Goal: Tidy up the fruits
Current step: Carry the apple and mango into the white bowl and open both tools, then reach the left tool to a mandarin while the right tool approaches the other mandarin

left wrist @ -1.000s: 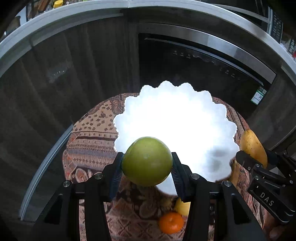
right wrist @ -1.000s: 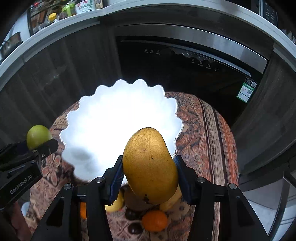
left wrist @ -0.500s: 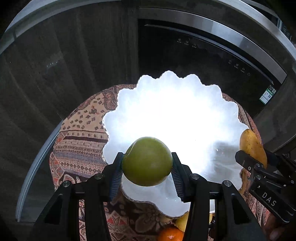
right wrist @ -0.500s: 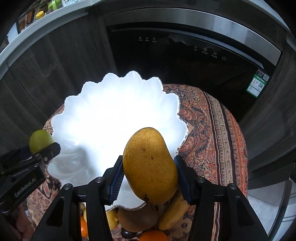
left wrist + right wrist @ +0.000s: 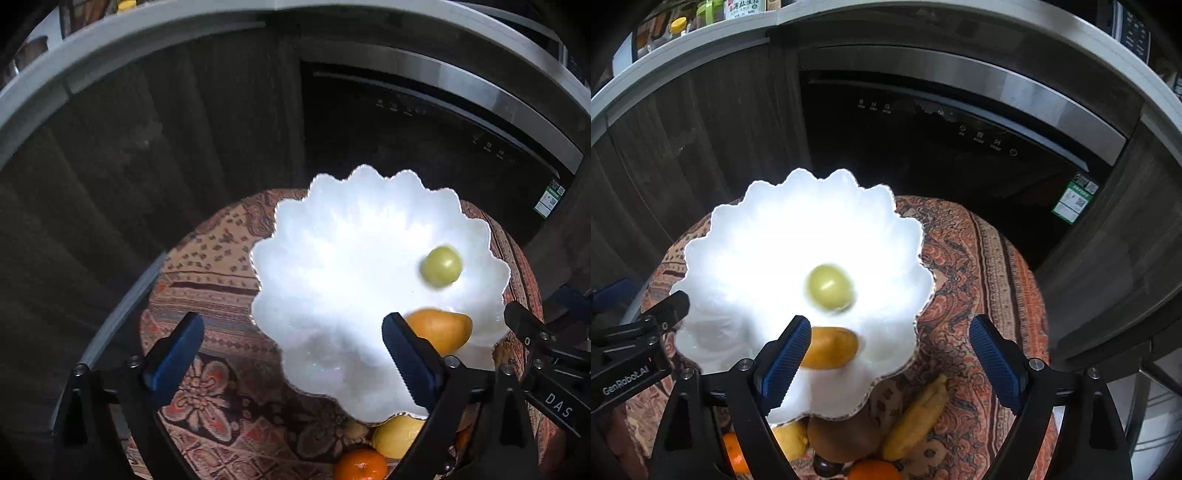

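Jaws of left gripper (image 5: 291,356) wide apart, empty. Left view: green apple (image 5: 440,266) and mango (image 5: 443,330) lie apart in white scalloped bowl (image 5: 332,266); lemon (image 5: 397,435) and orange (image 5: 360,466) on patterned cloth (image 5: 210,266) beside it. Right view: right gripper (image 5: 888,360) jaws also apart, empty, above bowl's near rim; banana (image 5: 916,417) on tabletop.

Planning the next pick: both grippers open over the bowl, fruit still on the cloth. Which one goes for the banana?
Right, probably. The banana lies between the right gripper's open fingers in its wrist view. The left gripper sits over the white bowl's left rim; its view hides the banana.
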{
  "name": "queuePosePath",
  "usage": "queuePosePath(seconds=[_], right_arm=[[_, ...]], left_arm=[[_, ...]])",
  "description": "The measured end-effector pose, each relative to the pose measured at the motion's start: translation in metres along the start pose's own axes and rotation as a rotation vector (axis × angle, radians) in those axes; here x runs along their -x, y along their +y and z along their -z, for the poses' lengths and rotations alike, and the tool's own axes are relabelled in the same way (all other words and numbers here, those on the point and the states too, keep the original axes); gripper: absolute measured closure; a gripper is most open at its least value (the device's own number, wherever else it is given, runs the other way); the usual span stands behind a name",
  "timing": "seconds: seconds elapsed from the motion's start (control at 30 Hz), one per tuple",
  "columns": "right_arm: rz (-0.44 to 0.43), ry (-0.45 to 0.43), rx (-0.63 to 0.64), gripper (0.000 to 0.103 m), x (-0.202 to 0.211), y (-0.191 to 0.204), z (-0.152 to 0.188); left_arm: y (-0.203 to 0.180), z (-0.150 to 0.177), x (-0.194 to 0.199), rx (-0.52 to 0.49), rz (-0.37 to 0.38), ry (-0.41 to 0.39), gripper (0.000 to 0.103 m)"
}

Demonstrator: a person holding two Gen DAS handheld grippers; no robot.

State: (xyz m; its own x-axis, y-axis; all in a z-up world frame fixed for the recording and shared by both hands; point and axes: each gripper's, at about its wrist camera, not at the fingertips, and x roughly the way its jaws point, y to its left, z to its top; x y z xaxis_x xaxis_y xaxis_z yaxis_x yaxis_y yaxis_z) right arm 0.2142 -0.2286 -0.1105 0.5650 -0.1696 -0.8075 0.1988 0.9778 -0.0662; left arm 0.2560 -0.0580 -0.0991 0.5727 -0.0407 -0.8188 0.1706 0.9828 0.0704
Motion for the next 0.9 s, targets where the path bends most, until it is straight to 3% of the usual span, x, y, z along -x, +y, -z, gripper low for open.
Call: queuePosePath(seconds=[0.5, 0.9], right_arm=[[0.019, -0.045, -0.038, 0.011, 0.045, -0.013, 0.014], [0.017, -0.049, -0.056, 0.011, 0.064, -0.019, 0.040]], left_arm=[[-0.002, 0.020, 0.044, -0.012, 0.014, -0.031, 0.001], [-0.007, 0.046, 0.058, -0.017, 0.036, -0.019, 0.001]])
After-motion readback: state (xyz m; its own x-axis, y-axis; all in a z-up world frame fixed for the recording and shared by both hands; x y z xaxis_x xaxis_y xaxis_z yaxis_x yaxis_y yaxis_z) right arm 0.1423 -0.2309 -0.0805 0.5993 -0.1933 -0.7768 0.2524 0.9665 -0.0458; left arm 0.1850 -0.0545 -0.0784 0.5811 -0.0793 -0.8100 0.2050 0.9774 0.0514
